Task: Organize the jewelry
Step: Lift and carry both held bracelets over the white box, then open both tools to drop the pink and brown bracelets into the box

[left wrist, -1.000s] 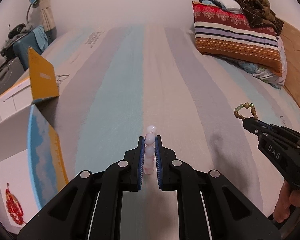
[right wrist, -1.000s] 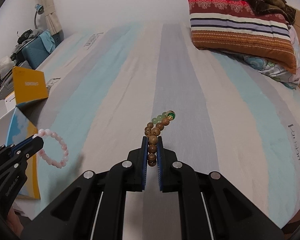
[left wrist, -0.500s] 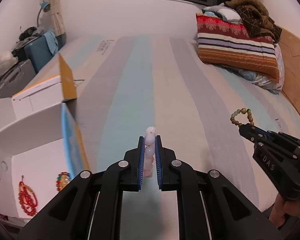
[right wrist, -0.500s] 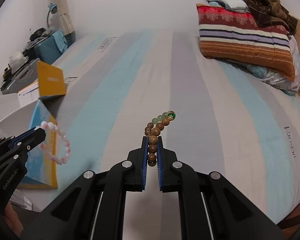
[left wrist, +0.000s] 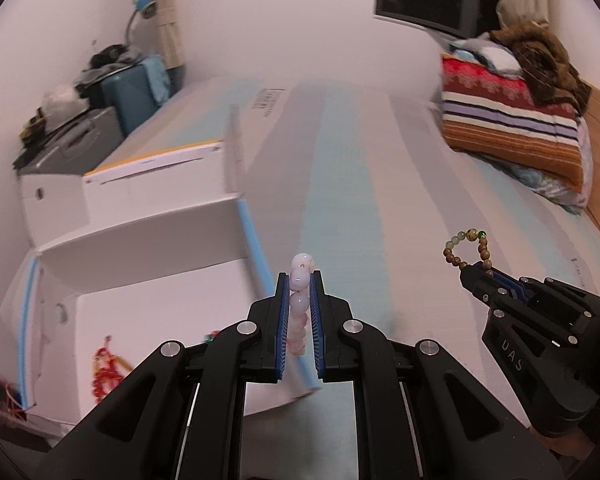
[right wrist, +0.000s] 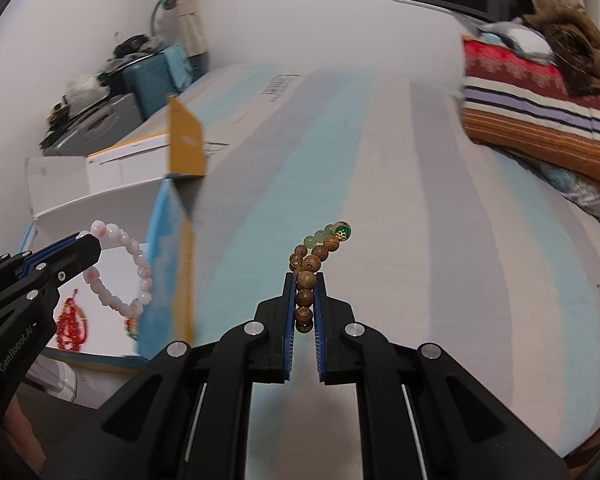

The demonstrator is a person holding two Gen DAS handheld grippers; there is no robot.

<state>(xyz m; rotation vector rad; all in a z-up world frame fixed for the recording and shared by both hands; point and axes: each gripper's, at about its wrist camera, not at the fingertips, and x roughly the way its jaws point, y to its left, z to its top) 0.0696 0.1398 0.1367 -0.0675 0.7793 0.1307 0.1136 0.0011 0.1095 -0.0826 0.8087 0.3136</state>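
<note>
My left gripper (left wrist: 299, 280) is shut on a pink bead bracelet (left wrist: 300, 280), held in the air over the right wall of an open white box (left wrist: 140, 312). The bracelet hangs as a loop in the right wrist view (right wrist: 120, 268), from the left gripper (right wrist: 88, 240). My right gripper (right wrist: 305, 280) is shut on a brown wooden bead bracelet (right wrist: 312, 260) with green beads, above the striped bed (right wrist: 420, 200); it also shows in the left wrist view (left wrist: 466, 246). A red bead string (left wrist: 106, 372) lies on the box floor.
The box has raised flaps, one orange (right wrist: 186, 144) and one blue (right wrist: 168, 264). A striped pillow (left wrist: 512, 128) with a brown blanket lies at the far right. A blue suitcase (left wrist: 140, 84) and clutter stand at the back left.
Both grippers have moved left toward the box with their bracelets. The box interior and the red beads have come more into view.
</note>
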